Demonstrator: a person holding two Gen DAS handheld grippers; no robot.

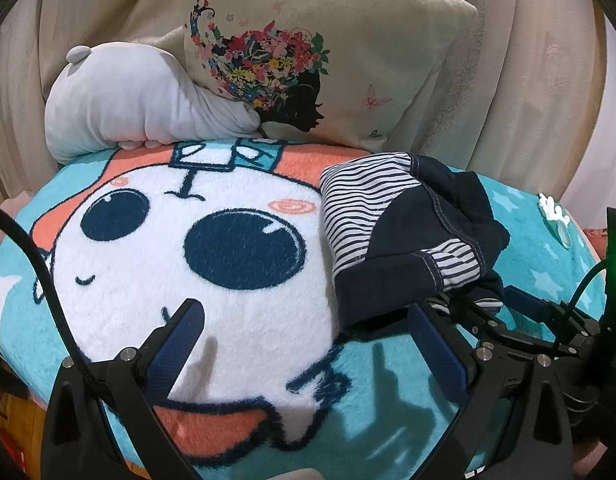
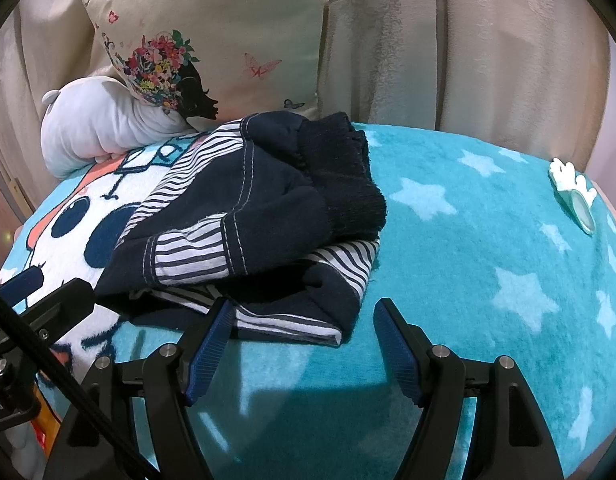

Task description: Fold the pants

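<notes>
Small navy pants (image 1: 404, 236) with striped white panels lie folded in a bundle on a turquoise cartoon blanket (image 1: 188, 280). They also show in the right wrist view (image 2: 252, 224), with a ribbed navy waistband on top. My left gripper (image 1: 304, 316) is open and empty, just left of and in front of the pants; its right finger lies by their near edge. My right gripper (image 2: 302, 312) is open and empty, its jaws at the pants' near striped hem. The right gripper also shows in the left wrist view (image 1: 512, 304).
A white plush toy (image 1: 136, 100) and a beige floral cushion (image 1: 320, 52) lean against beige curtains behind the blanket. A small white and teal object (image 2: 576, 192) lies at the blanket's far right. The starred blanket (image 2: 488, 240) spreads right of the pants.
</notes>
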